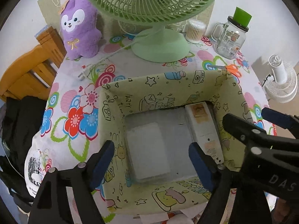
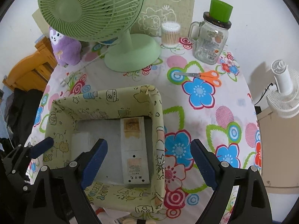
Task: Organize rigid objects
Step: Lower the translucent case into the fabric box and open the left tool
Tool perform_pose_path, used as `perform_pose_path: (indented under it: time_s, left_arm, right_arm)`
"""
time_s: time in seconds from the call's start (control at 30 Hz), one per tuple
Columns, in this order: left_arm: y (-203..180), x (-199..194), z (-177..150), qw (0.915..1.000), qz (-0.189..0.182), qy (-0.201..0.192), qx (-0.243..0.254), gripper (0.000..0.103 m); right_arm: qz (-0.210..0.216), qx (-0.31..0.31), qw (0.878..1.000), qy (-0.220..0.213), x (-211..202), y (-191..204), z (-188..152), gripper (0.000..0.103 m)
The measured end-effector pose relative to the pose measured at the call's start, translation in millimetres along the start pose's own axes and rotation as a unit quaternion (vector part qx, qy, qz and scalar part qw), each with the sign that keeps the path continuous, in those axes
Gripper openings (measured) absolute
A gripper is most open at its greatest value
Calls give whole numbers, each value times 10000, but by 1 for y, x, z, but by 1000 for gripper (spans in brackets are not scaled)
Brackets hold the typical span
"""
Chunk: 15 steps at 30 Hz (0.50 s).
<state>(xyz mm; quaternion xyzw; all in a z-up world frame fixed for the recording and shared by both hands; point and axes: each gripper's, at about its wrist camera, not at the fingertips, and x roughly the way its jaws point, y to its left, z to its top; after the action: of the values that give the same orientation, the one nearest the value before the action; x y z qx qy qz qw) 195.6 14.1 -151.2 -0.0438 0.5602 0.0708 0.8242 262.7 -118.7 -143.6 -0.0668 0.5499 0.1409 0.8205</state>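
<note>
A pale green fabric box (image 1: 168, 78) (image 2: 104, 95) with cartoon prints stands open on the flowered tablecloth. On its grey floor lie a flat white pack (image 1: 145, 160) (image 2: 80, 145) at the left and a long white remote-like device (image 1: 203, 128) (image 2: 133, 143) along the right wall. My left gripper (image 1: 150, 149) hangs open over the box, above the white pack, holding nothing. My right gripper (image 2: 149, 145) (image 1: 248, 117) is open wide and straddles the box's right wall, empty. Orange-handled scissors (image 2: 205, 75) (image 1: 229, 69) lie on the cloth beyond the box.
A green desk fan (image 2: 130, 54) with its cord, a purple plush (image 1: 80, 28), a tub of cotton swabs (image 2: 170, 34) and a glass jar mug with a green cup on top (image 2: 209, 43) stand at the back. A wooden chair (image 1: 28, 71) is left, a white fan (image 2: 284, 91) right.
</note>
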Motion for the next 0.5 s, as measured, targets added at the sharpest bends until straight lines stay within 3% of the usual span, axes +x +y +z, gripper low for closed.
perform_pose_path:
  time_s: [0.5]
  left_arm:
    - [5,-33,-5,9997,44,-244,-37,91]
  right_arm:
    - [18,42,9998,-178,-26,4,-13,92]
